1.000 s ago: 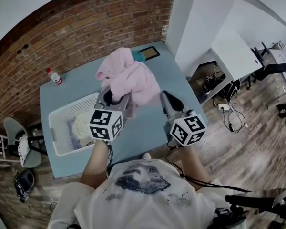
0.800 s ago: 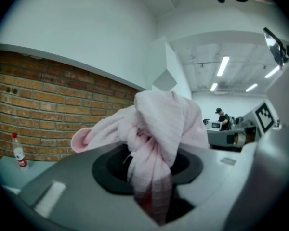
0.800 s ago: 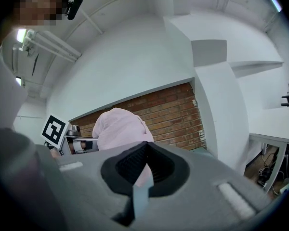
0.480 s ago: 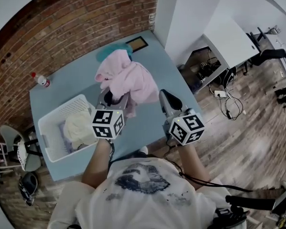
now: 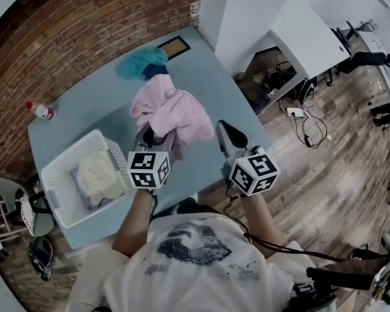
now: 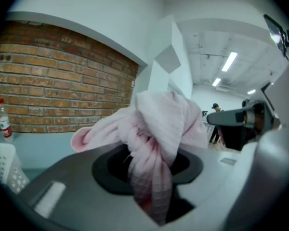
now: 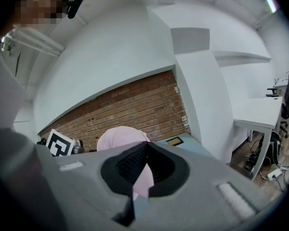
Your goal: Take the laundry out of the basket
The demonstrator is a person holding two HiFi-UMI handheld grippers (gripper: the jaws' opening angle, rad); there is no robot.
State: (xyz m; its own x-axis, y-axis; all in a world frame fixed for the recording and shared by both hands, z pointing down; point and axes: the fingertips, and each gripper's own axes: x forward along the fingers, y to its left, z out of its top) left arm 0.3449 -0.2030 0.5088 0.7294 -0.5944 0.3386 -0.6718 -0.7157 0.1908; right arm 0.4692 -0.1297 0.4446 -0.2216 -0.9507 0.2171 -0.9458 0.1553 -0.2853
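Laundry: a pink garment [image 5: 175, 112] hangs at frame centre above the tabletop [image 5: 84, 119], clamped in the left hand-held gripper [image 5: 155, 135]. The right hand-held gripper [image 5: 225, 130] is closed and empty. Soft, light and floppy, the garment looks best pinched on a thick fold. Cream laundry [image 5: 96, 174] lies in the basket [image 5: 49, 184], lower left.

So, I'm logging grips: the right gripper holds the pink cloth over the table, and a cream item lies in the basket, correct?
Wrong gripper: the left gripper holds the pink cloth over the table, pinched between its jaws in the left gripper view. A cream item does lie in the basket.
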